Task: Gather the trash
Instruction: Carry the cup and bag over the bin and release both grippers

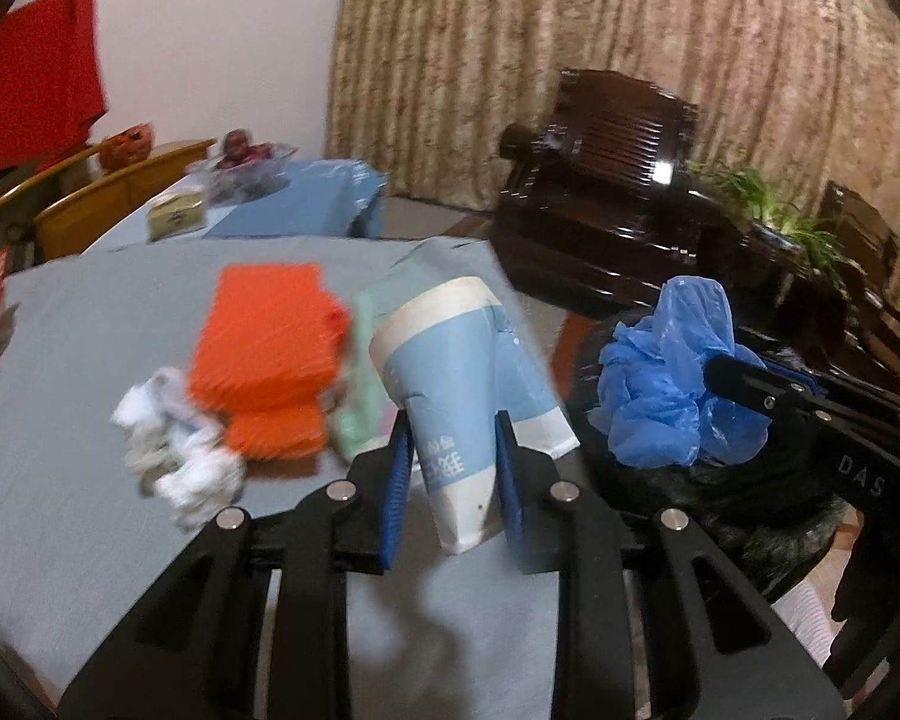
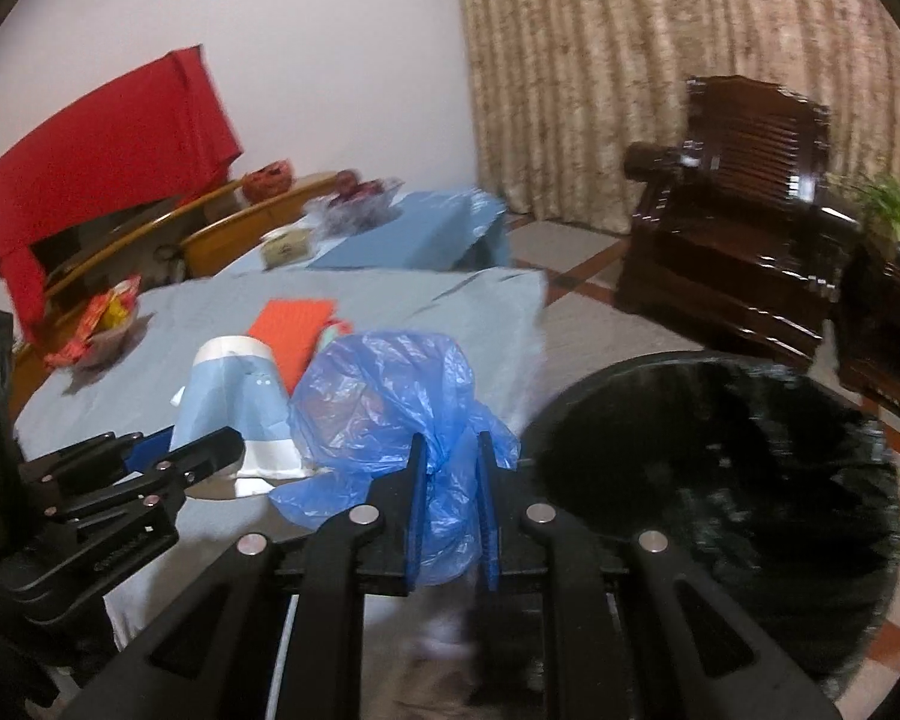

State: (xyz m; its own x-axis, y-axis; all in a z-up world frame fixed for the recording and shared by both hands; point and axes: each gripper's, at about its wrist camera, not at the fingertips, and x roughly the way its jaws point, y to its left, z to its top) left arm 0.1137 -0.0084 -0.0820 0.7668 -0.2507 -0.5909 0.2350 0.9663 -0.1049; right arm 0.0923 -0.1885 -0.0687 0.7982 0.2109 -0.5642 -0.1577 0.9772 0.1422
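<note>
Two tools are engaged. The left tool (image 1: 453,468) clamps a crushed blue-and-white paper cup (image 1: 462,372) bearing illegible print, above the grey-clothed worktop (image 1: 78,360). The right tool (image 2: 450,474) pinches a crinkled blue plastic bag (image 2: 390,414) beside the round black-lined bin (image 2: 720,480).

The right tool (image 1: 858,468) bears the raised letters "DAS" on its black body in the left wrist view. Printing on the paper cup (image 1: 456,396) is too blurred to read.
</note>
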